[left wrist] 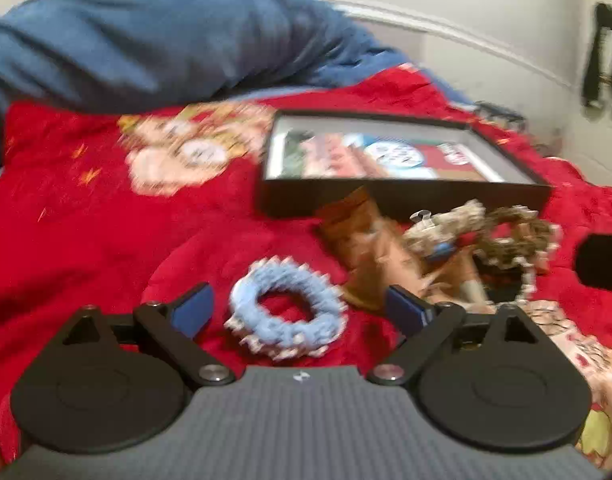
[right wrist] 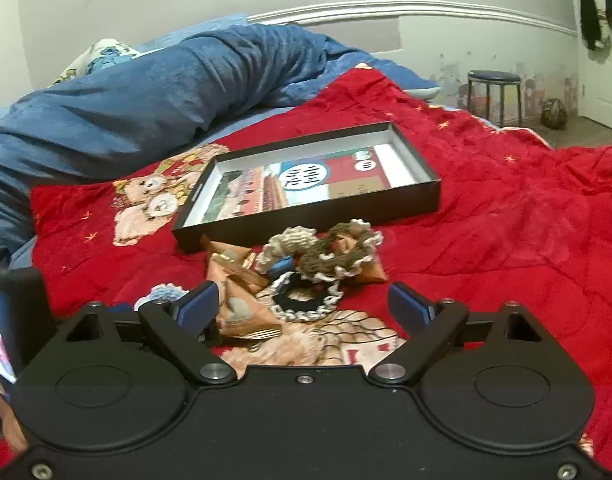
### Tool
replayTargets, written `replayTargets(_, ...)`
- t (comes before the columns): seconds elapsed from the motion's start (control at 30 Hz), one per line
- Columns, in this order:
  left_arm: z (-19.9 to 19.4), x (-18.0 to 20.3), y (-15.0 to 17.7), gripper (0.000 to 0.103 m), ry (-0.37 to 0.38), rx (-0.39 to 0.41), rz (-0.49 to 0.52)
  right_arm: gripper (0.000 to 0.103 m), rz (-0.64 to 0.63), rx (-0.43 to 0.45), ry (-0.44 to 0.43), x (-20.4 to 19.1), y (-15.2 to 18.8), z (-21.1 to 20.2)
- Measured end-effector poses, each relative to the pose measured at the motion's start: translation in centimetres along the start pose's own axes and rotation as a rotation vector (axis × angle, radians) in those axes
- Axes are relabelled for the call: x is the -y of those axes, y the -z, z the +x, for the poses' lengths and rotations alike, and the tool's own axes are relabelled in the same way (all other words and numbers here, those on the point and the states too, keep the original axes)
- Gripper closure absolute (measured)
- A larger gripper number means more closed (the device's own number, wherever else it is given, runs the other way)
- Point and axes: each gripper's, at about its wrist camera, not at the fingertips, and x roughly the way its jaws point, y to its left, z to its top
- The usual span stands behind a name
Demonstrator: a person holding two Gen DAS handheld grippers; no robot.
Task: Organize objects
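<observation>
A light blue crocheted scrunchie (left wrist: 287,314) lies on the red blanket, between the wide-apart fingers of my left gripper (left wrist: 301,308), which is open and not touching it. Beyond it lies a pile of tan packets (left wrist: 370,256) and brown and cream scrunchies (left wrist: 506,236). In the right wrist view my right gripper (right wrist: 303,306) is open over that same pile: a black scrunchie with white trim (right wrist: 306,300), a brown one (right wrist: 338,256), a cream one (right wrist: 289,244) and tan packets (right wrist: 237,280). A shallow black box (right wrist: 426,196) with a printed sheet inside sits just behind the pile.
A rumpled blue duvet (right wrist: 145,92) lies along the far side of the bed. The red blanket (right wrist: 506,220) stretches to the right. A stool (right wrist: 494,92) and a ball (right wrist: 554,114) stand on the floor by the wall. A dark device (right wrist: 21,312) shows at the left edge.
</observation>
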Motion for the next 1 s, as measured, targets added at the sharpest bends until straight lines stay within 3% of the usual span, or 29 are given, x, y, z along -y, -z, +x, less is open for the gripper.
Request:
replayTargets(0.33, -0.4, 0.0, 0.4, 0.004, -0.003, -0.020, -0.003, 0.012, 0.016, -0.016, -0.050, -0.6, 0.2, 1.0)
replayTargets(0.5, -0.9, 0.0, 0.3, 0.002, 0.005, 0.009, 0.016, 0.012, 0.029, -0.020, -0.074, -0.8, 0.2, 2.1)
replayTargets(0.67, -1.0, -0.3, 0.3, 0.003, 0.019, 0.003, 0.000, 0.019, 0.027, -0.043, -0.099, -1.3, 0.1, 3.4)
replayTargets(0.87, -0.1, -0.6, 0.2, 0.012, 0.019, -0.040, -0.026, 0.029, 0.043, -0.079, -0.114, -1.5, 0.1, 5.4)
replayTargets(1.0, 0.0, -0.1, 0.1, 0.013, 0.058, -0.056, 0.022, 0.038, 0.074, -0.097, -0.128, -1.3, 0.2, 6.9)
